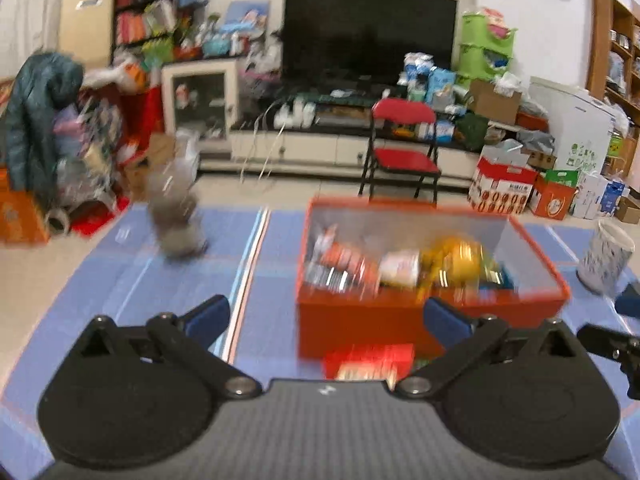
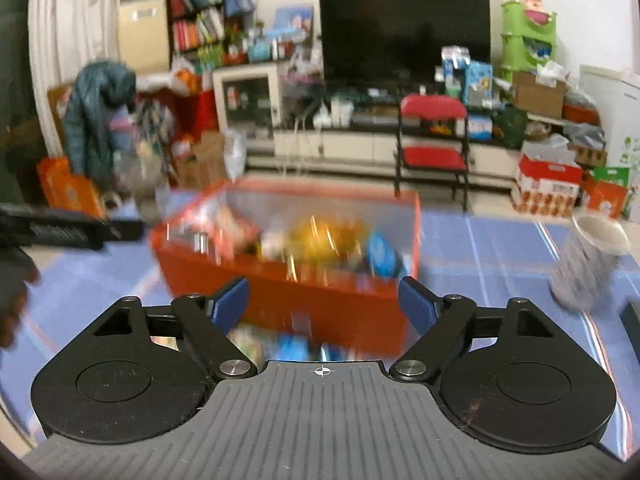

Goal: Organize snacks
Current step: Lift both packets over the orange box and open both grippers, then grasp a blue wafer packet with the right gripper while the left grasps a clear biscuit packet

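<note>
An orange-red box (image 1: 360,320) stands on the blue mat and holds several snack packs, among them a yellow one (image 1: 456,260). A red snack pack (image 1: 368,362) lies on the mat in front of the box. My left gripper (image 1: 326,316) is open and empty, just short of the box's near wall. In the right wrist view the same box (image 2: 320,308) lies ahead with blurred packs (image 2: 292,346) on the mat before it. My right gripper (image 2: 324,300) is open and empty near the box front.
A patterned white cup (image 1: 606,256) stands right of the box; it also shows in the right wrist view (image 2: 584,264). A grey blurred object (image 1: 176,216) stands on the mat at left. A red folding chair (image 1: 400,148) and a TV stand are behind.
</note>
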A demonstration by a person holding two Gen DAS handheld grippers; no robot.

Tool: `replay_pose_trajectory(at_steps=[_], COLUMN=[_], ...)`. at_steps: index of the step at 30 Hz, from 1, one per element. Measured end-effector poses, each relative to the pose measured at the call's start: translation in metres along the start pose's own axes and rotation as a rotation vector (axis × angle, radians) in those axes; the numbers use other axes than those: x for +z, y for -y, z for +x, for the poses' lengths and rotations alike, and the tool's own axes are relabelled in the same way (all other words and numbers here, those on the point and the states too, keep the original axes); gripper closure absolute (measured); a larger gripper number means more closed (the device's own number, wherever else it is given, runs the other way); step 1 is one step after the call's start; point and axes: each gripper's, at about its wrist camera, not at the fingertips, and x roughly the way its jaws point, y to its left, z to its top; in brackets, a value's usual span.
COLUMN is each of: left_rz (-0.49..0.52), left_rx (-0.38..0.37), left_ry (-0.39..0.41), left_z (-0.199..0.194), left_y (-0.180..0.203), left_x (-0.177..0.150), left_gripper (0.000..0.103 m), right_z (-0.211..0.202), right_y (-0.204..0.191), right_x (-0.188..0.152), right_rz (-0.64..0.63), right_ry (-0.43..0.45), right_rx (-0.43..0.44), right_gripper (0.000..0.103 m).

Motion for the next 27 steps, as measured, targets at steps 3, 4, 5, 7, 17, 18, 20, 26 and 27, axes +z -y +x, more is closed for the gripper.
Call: replay_pose_trajectory(at_steps=[3, 4, 5, 7, 17, 18, 20, 26, 27], left_rz=[-0.045, -0.050, -0.047, -0.041, -0.186, -0.198, -0.226, -0.264, -0.282], left_rx=[0.021, 0.034, 0.040, 0.069, 0.121, 0.130, 0.146, 0.083, 0.067], left_ry=[-0.055, -0.068, -0.076, -0.069, -0.143, -0.144, -0.155, -0.277, -0.299], left_z=[-0.015, -0.016, -0.016, -0.018, 0.000, -0.001, 0.001, 0.015, 0.015], left_y=[-0.019, -0.023, -0.028, -0.037, -0.087, -0.090, -0.093, -0.083, -0.077], left_x=[-0.033, -0.039, -0.043, -0.048, -0.058, -0.059, -0.059, -0.070, -0.074], left_gripper=[0.001, 0.001, 0.001, 0.001, 0.001, 0.001, 0.001, 0.001, 0.001], right_z=[-0.013, -0.013, -0.012, -0.004, 0.081, 0.087, 0.098, 0.110, 0.108], right_y=[-0.001, -0.002, -0.004, -0.010, -0.013, -0.017, -0.023, -0.030, -0.027], right_x=[-0.036, -0.042, -0.045, -0.048, -0.053, -0.052, -0.053, -0.061, -0.062], right_rz=[0.033, 0.032, 0.024, -0.030, 0.177, 0.170, 0.180, 0.105, 0.097], right_ry=[-0.062, -0.075, -0.078, -0.069, -0.182, -0.189, -0.211, -0.272, -0.272], right_rx=[-0.003, -0.012, -0.022, -0.056, -0.065, -0.073, -0.059, -0.089, -0.089], right_gripper=[0.030, 0.030, 0.030, 0.030, 0.030, 0.030, 0.031, 0.047, 0.054])
